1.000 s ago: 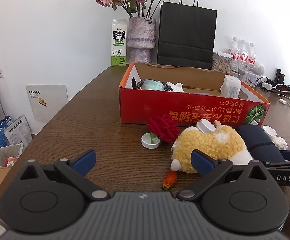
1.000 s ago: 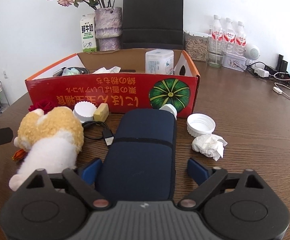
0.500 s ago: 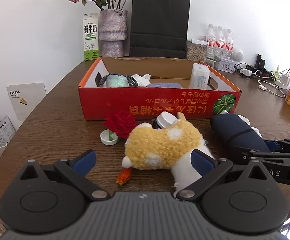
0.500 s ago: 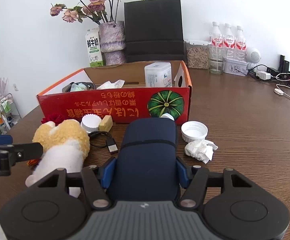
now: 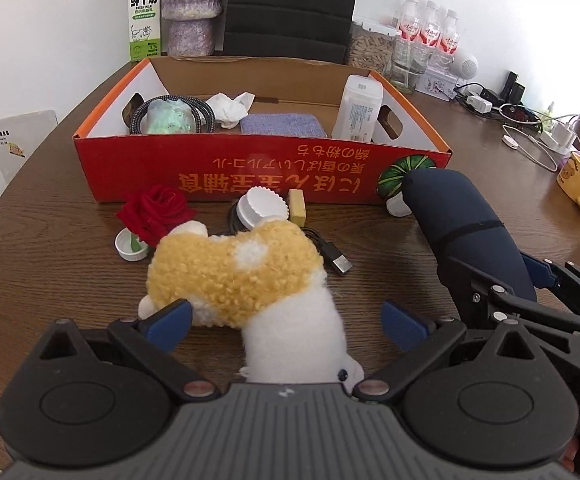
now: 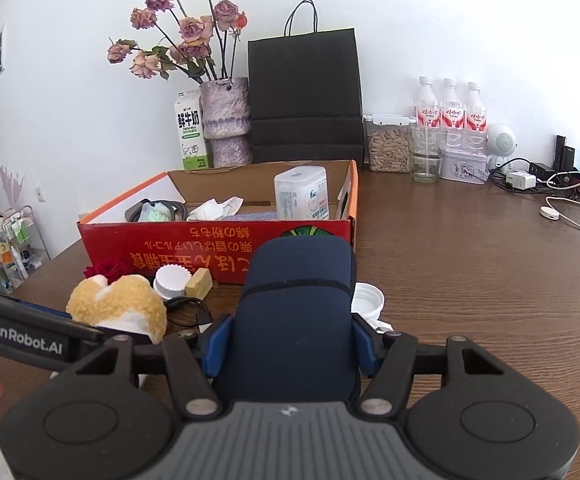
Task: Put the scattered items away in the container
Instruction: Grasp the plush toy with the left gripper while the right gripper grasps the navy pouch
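the navy pouch [image 6: 293, 320] sits clamped between the blue pads of the right gripper [image 6: 290, 346], pressed on both flanks, its long axis running straight ahead from the jaws toward the red cardboard box [image 6: 218, 244]; its far end looks raised off the table, though i cannot tell whether the near end is clear of the wood. from this grip the box lies directly ahead and a little left, its near wall just past the pouch's tip, so my reading is that the coming move turns on lifting the pouch over that wall and carrying it along its own axis. the left gripper [image 5: 286, 320] stands with jaws apart, bracketing the plush toy [image 5: 242, 280] but not pressing it: the white end of the toy lies between the pads and runs back toward the camera, the yellow body reaching forward and left. the left pad sits just beside the fur, the right pad apart from it. outward from the toy, a usb cable [image 5: 329, 254], a white ribbed cap [image 5: 262, 208], a small tan block [image 5: 297, 207] and a red rose [image 5: 156, 210] in a small white lid lie between it and the box wall. inside the box [image 5: 250, 178] the open floor seems to be toward the middle and back, where the pouch would likely fit lengthwise.
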A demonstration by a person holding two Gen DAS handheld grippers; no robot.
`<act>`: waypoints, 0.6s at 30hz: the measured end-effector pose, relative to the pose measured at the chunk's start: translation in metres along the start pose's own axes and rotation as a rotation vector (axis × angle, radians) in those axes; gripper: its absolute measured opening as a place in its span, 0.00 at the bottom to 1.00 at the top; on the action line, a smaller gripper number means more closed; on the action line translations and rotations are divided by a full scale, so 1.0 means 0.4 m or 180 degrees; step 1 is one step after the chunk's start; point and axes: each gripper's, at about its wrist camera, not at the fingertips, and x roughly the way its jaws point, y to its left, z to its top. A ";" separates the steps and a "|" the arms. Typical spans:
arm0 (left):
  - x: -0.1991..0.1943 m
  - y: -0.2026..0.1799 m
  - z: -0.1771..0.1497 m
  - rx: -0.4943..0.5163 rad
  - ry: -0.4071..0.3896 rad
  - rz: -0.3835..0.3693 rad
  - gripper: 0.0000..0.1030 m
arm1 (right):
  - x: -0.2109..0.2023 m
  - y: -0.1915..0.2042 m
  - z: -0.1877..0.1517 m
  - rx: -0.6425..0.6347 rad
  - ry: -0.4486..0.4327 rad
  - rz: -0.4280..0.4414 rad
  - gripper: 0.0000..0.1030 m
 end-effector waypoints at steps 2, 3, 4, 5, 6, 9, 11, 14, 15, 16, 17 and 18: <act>0.011 -0.005 0.008 -0.0015 0.0053 0.0051 1.00 | 0.002 -0.009 -0.003 0.0027 0.0010 0.0014 0.58; 0.016 -0.006 0.011 -0.0019 0.0074 0.0055 0.98 | 0.003 -0.013 -0.006 0.0035 0.0012 0.0023 0.58; 0.020 -0.007 0.013 -0.0028 0.0101 0.0062 0.97 | 0.003 -0.016 -0.008 0.0042 0.0013 0.0035 0.58; 0.025 -0.009 0.016 -0.0039 0.0136 0.0079 0.96 | 0.004 -0.018 -0.010 0.0047 0.0015 0.0044 0.58; 0.029 -0.009 0.017 -0.0050 0.0157 0.0082 0.93 | 0.004 -0.020 -0.013 0.0053 0.0016 0.0051 0.58; 0.035 -0.011 0.018 -0.0053 0.0206 0.0110 0.83 | 0.004 -0.023 -0.019 0.0066 0.0013 0.0072 0.58; 0.043 -0.012 0.017 -0.0049 0.0264 0.0099 0.78 | 0.004 -0.024 -0.020 0.0064 0.0014 0.0083 0.58; 0.063 -0.014 0.012 -0.0057 0.0386 0.0040 0.67 | 0.005 -0.020 -0.022 0.0049 0.0015 0.0096 0.58; 0.064 -0.018 0.009 -0.0024 0.0338 0.0076 0.62 | 0.004 -0.020 -0.022 0.0044 0.0014 0.0098 0.58; 0.065 -0.020 0.007 -0.0002 0.0329 0.0110 0.58 | 0.004 -0.020 -0.023 0.0043 0.0013 0.0097 0.58; 0.063 -0.019 0.007 0.0007 0.0306 0.0122 0.50 | 0.004 -0.021 -0.024 0.0043 0.0014 0.0095 0.58; 0.059 -0.015 0.007 -0.0014 0.0291 0.0090 0.47 | 0.002 -0.021 -0.024 0.0042 0.0013 0.0095 0.58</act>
